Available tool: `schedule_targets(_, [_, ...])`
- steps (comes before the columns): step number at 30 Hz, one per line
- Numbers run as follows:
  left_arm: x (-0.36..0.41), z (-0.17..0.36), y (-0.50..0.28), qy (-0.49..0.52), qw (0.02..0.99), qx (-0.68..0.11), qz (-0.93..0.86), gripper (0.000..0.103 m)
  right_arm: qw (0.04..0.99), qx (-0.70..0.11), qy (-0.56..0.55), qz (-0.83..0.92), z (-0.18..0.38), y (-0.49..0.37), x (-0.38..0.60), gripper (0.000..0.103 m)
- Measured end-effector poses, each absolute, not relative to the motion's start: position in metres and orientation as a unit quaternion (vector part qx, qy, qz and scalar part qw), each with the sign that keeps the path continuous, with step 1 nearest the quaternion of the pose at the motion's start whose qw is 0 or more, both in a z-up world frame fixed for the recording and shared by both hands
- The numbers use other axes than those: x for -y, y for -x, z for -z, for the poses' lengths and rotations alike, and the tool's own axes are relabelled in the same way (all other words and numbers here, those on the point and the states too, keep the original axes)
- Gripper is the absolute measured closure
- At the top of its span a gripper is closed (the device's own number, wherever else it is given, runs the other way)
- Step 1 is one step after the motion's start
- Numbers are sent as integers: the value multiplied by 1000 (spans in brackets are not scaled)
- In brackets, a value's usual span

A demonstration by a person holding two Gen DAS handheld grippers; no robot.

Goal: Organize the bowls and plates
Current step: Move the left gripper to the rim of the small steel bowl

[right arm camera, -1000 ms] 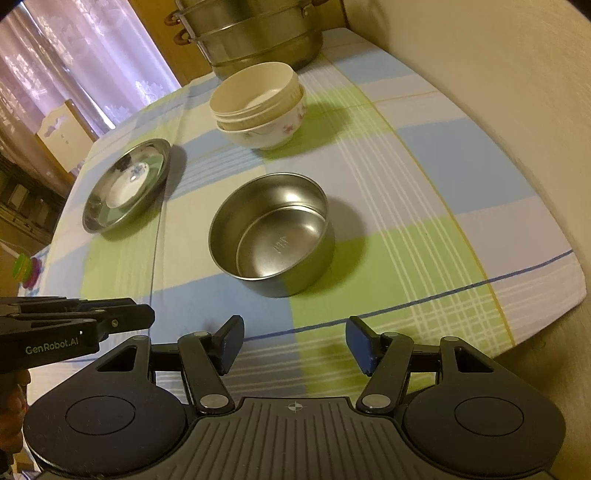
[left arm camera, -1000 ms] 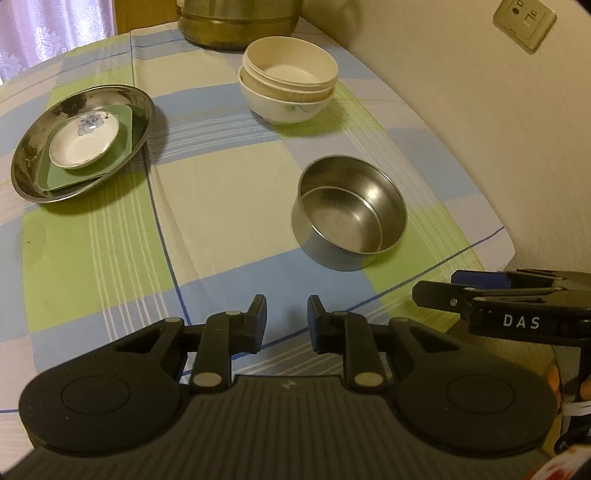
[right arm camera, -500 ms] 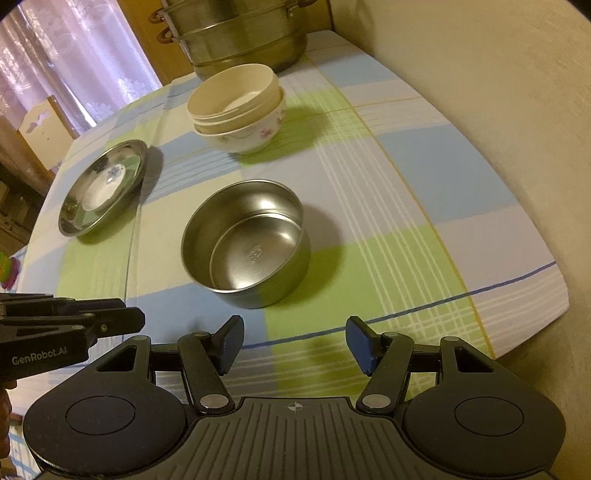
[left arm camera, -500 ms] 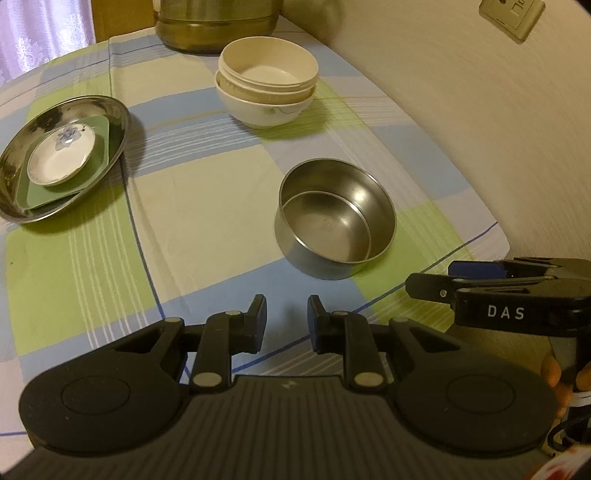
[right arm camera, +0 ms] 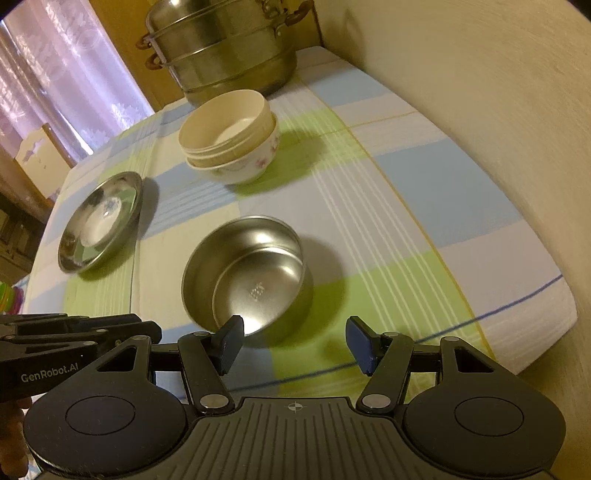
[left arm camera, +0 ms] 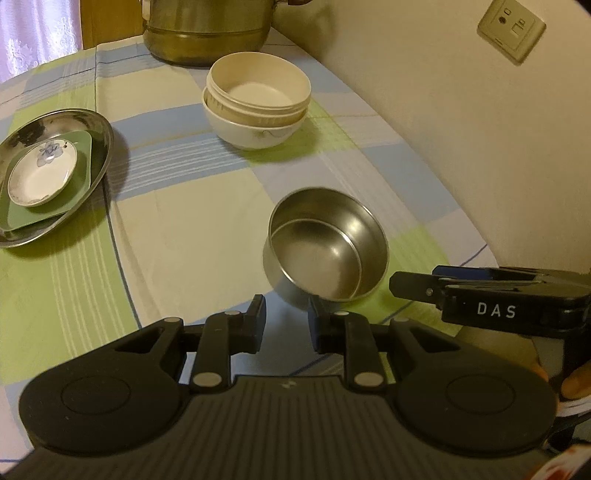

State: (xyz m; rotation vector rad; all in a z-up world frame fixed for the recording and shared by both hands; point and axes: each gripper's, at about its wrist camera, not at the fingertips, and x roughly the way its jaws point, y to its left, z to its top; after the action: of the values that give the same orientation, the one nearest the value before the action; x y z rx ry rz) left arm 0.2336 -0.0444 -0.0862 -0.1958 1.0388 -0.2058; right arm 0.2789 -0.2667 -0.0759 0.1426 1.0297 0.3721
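Note:
A steel bowl (left arm camera: 325, 240) (right arm camera: 247, 273) stands on the checked tablecloth, just ahead of both grippers. A stack of cream bowls (left arm camera: 256, 96) (right arm camera: 231, 136) stands farther back. A steel plate (left arm camera: 99, 129) (right arm camera: 125, 188) at the left holds a green dish (left arm camera: 86, 173) and a small white flowered saucer (left arm camera: 42, 173). My left gripper (left arm camera: 284, 321) is empty, its jaws a narrow gap apart, just short of the steel bowl. My right gripper (right arm camera: 293, 343) is open and empty, its left fingertip (right arm camera: 231, 341) over the bowl's near rim.
A large steel steamer pot (left arm camera: 207, 29) (right arm camera: 229, 51) stands at the back of the table. A wall (left arm camera: 461, 129) runs along the right, with a socket (left arm camera: 511, 29). The table's near right corner (right arm camera: 554, 317) is close. Each gripper shows in the other's view.
Both grippers have moved forward, closer to the steel bowl. The jaws have not visibly changed.

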Motion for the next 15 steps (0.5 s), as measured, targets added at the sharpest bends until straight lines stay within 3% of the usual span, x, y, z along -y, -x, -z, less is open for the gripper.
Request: schedule_targets(15, [38, 104, -267, 114, 852, -502, 98, 81, 858, -481, -67, -168, 90, -299, 253, 42])
